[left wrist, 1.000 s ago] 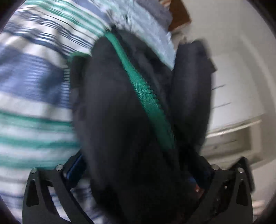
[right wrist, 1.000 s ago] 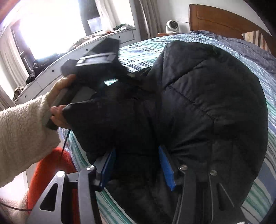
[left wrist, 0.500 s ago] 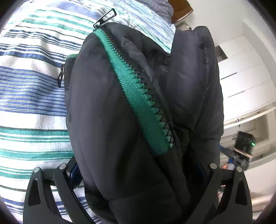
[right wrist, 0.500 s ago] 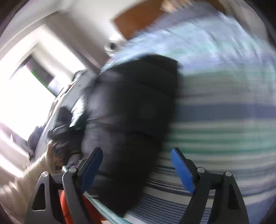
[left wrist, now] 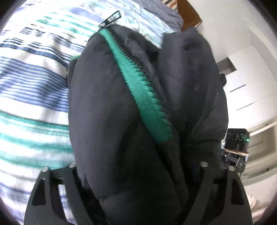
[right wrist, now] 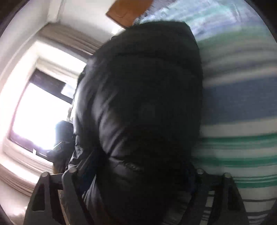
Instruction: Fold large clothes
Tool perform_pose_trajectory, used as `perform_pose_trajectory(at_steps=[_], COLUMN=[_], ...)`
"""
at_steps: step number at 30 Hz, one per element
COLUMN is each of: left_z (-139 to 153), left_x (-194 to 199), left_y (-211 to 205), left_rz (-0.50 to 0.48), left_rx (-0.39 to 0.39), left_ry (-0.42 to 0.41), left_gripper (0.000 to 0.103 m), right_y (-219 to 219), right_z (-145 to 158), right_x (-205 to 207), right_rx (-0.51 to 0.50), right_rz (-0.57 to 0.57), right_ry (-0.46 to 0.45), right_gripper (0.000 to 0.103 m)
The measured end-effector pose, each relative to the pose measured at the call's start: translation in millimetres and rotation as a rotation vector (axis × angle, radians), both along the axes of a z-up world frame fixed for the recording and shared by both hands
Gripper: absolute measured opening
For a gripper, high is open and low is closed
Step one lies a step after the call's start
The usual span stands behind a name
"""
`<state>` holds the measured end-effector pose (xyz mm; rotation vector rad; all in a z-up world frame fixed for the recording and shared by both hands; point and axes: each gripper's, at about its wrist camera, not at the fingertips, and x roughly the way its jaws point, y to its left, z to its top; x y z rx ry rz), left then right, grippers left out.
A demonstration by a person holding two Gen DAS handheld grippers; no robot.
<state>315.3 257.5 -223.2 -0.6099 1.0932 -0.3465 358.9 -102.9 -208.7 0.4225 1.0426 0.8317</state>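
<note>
A black puffer jacket (left wrist: 107, 124) with a green zipper (left wrist: 138, 86) hangs in front of the left wrist camera and fills the view. My left gripper (left wrist: 136, 173) is shut on the jacket, whose fabric bulges between the jaws. The zipper pull (left wrist: 110, 18) sticks up at the top. In the right wrist view the same jacket (right wrist: 142, 107) fills the middle. My right gripper (right wrist: 136, 174) is shut on its padded fabric, and the pads are hidden by the cloth. The jacket is held above the striped bed.
A bedsheet with blue, green and white stripes (left wrist: 31, 90) lies below, also in the right wrist view (right wrist: 242, 107). A wooden headboard (left wrist: 188, 15) is at the far end. White wardrobes (left wrist: 245, 90) stand to the right; a bright window (right wrist: 38, 110) is on the left.
My right gripper was open beside the jacket half a second ago and now is shut on it. My left gripper has kept its hold and the jacket shifted slightly.
</note>
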Motion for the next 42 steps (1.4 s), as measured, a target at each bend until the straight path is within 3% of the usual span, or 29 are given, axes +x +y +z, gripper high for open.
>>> perform_pose_trajectory(at_steps=[4,9,13,17,23,27,29,31,33,34,37,42], left_z=[30.4,94.0,143.2,164.2,147.2,87.0,48.9,23.0,18.8,23.0,60.3,127.4], left_x=[-31.2,-46.4,-14.6,39.2,128.5,168.1,179.7,178.7,170.5,165.4,137.9,60.6], left_y=[-10.0,-20.4,-34.4,-53.8,-88.0,-109.0,-115.0,-110.4,-103.2,-100.4,-96.8,-116.0], left_rz=[0.016,0.044,0.04,0.035,0.026,0.015,0.027,0.068,0.089,0.088,0.097,0.16], left_rx=[0.004,-0.038,-0.009,0.036,0.065,0.078,0.087,0.031,-0.033,-0.023,0.148,0.524], left_ry=[-0.071,-0.209,-0.289,-0.314,-0.276,-0.175,-0.102,-0.084,-0.083,-0.086,-0.182,-0.356], left_gripper=[0.061,0.061,0.061,0.061,0.061,0.064,0.073,0.098,0.1,0.1,0.099,0.102], right_y=[12.1,10.2,-3.3,-19.2,-49.0,-65.5,-76.7,-97.7,-116.8,-126.0,-146.8,-158.9], right_z=[42.3,102.0,137.3,146.9,113.6,57.5,18.7,-18.7,-30.3,-28.2,-7.5,70.8], right_x=[-27.0,-35.4,4.1,62.0,146.6,193.5,211.0,223.2,221.1,216.4,195.1,119.9], right_rx=[-0.046,0.061,0.113,0.112,0.115,0.089,0.075,0.133,0.174,0.166,0.1,-0.186], right_rz=[0.079,0.131,0.133,0.127,0.097,0.067,0.035,-0.031,-0.091,-0.129,-0.194,-0.264], right_ry=[-0.192,-0.364,-0.425,-0.447,-0.379,-0.248,-0.126,0.01,0.047,0.036,-0.031,-0.338], right_gripper=[0.065,0.065,0.065,0.065,0.065,0.065,0.073,0.082,0.092,0.096,0.096,0.096])
